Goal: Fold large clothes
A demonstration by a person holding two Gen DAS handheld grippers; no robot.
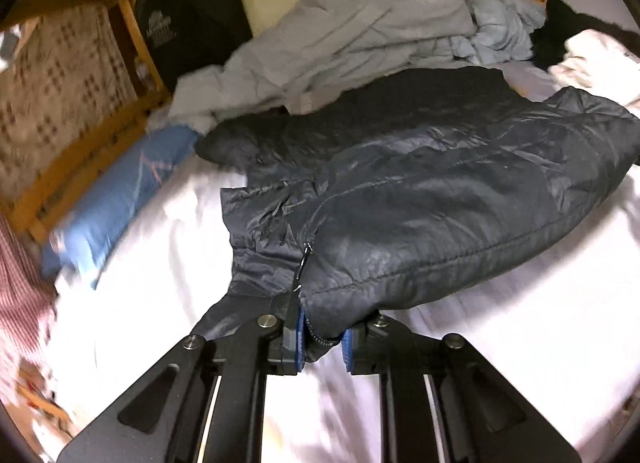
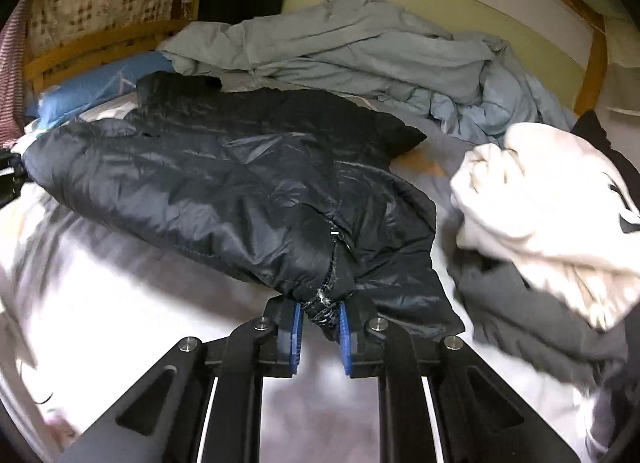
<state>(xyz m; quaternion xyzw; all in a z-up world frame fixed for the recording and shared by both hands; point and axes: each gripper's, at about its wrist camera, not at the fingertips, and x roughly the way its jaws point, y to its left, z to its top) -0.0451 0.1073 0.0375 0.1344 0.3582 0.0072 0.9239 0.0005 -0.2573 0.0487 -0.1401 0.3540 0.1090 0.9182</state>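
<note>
A dark puffer jacket (image 1: pixel 420 191) lies spread across the white sheet (image 1: pixel 160 263) of a bed, with both grippers gripping its near edge. The left gripper (image 1: pixel 322 337) has its jaws clamped on a bunched fold at the zipper (image 1: pixel 303 263), the blue pads pressing the fabric from both sides. The right gripper (image 2: pixel 319 327) likewise has its jaws clamped on a gathered bit of the jacket's hem. Behind the jacket sits a rumpled grey-blue duvet (image 1: pixel 360 31). A blue pillow (image 1: pixel 116 199) lies at the left by the wooden bed frame (image 1: pixel 80 167). In the right wrist view a cream garment (image 2: pixel 548 203) is heaped over a dark grey one (image 2: pixel 520 315), just beside the jacket.
</note>
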